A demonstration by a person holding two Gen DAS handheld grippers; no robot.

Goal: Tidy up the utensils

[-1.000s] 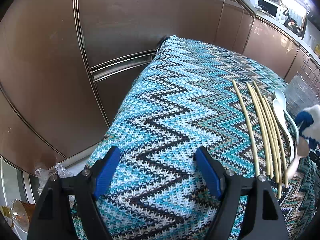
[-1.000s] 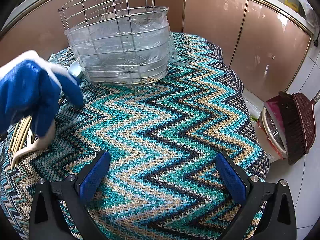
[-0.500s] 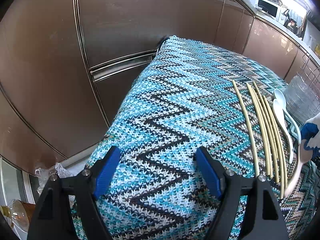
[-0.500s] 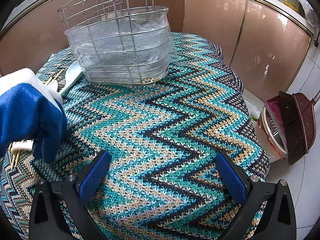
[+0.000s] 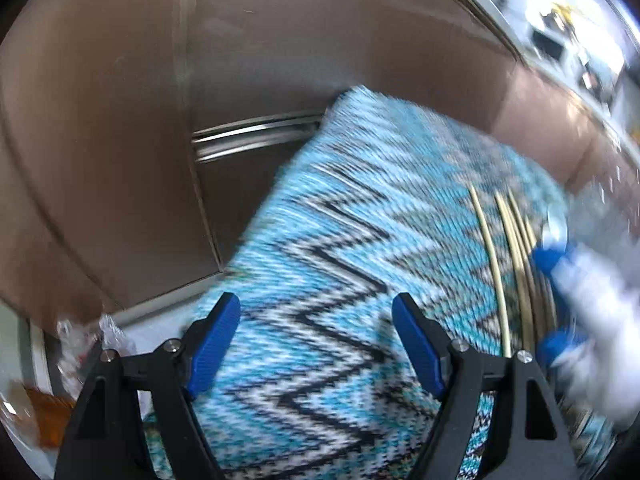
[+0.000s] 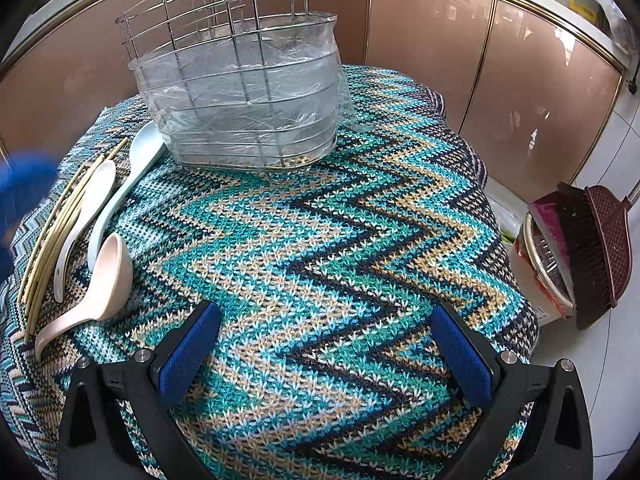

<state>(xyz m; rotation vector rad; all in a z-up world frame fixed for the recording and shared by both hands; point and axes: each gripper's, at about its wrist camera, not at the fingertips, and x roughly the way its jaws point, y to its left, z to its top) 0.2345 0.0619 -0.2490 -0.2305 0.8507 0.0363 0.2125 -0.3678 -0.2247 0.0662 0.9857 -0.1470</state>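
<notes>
A wire utensil basket (image 6: 240, 92) lined with clear plastic stands at the back of the zigzag cloth (image 6: 320, 248). Left of it lie a pale blue spoon (image 6: 124, 192), a white spoon (image 6: 86, 216), a pink spoon (image 6: 104, 284) and several yellow chopsticks (image 6: 48, 240). The blurred left wrist view shows the chopsticks (image 5: 496, 276) on the right, with a blue-and-white gloved hand (image 5: 588, 308) over them. My left gripper (image 5: 316, 344) and right gripper (image 6: 326, 354) are both open over bare cloth, holding nothing.
Brown cabinet doors (image 6: 432, 28) ring the table. A maroon dustpan with a brush (image 6: 588, 248) and a container stand on the white floor to the right. The table's left edge drops toward a metal cabinet rail (image 5: 256, 136) and a plastic bag (image 5: 80, 344).
The gloved hand has set the pink spoon down beside the other spoons and pulled away to the left. The left wrist view has blurred as that gripper moves.
</notes>
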